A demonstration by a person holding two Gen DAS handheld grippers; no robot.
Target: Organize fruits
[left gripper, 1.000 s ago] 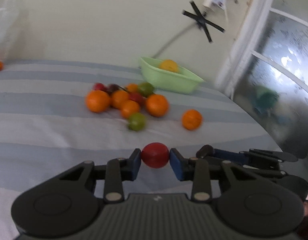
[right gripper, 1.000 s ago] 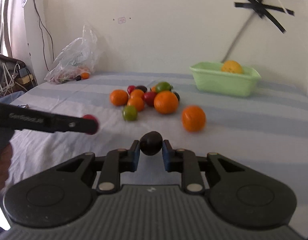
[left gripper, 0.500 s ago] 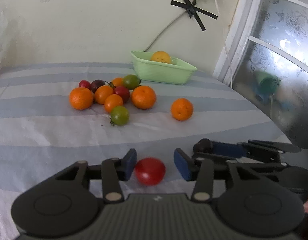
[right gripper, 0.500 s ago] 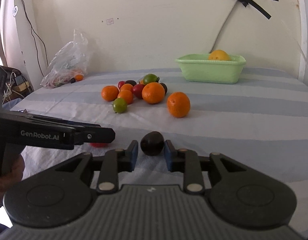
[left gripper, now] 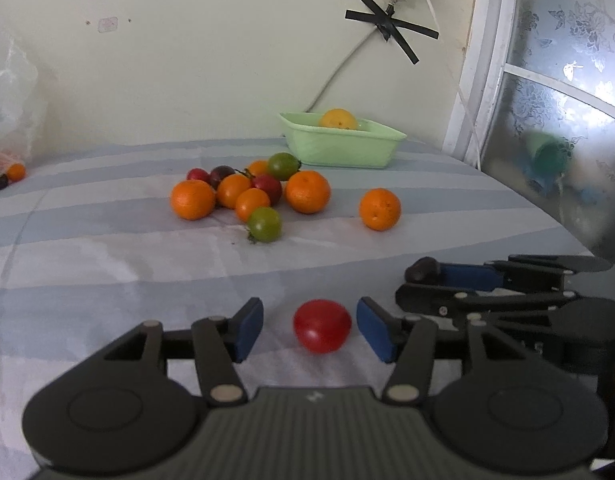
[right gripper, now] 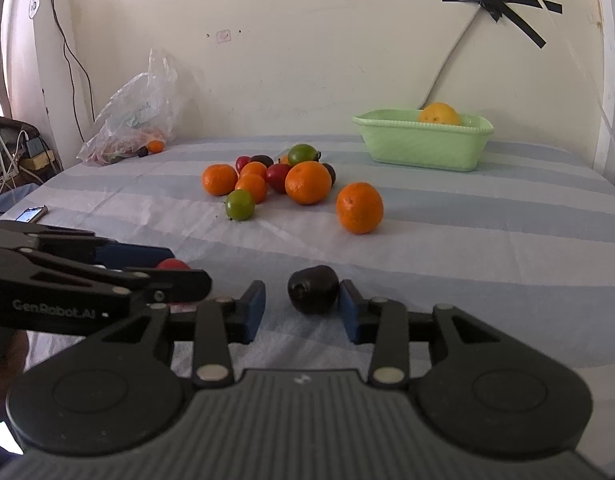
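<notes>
My left gripper (left gripper: pixel 309 330) is open. A red tomato (left gripper: pixel 322 325) lies on the striped cloth between its fingers, touching neither. My right gripper (right gripper: pixel 301 307) is open. A dark tomato (right gripper: pixel 313 289) lies on the cloth between its fingers, against the right pad. A pile of oranges and tomatoes (left gripper: pixel 247 192) sits mid-cloth, with one orange (left gripper: pixel 379 209) apart to its right. A green basin (left gripper: pixel 341 144) at the back holds an orange (left gripper: pixel 338 119). The pile (right gripper: pixel 267 182) and basin (right gripper: pixel 423 144) also show in the right wrist view.
A plastic bag (right gripper: pixel 135 120) with small fruit lies at the back left by the wall. A phone (right gripper: pixel 31 214) lies near the left cloth edge. A frosted glass door (left gripper: pixel 555 100) stands on the right. The two grippers are side by side at the near edge.
Both grippers came down to the cloth and opened. The red tomato left the left gripper and the dark tomato left the right gripper; both now rest on the cloth.
</notes>
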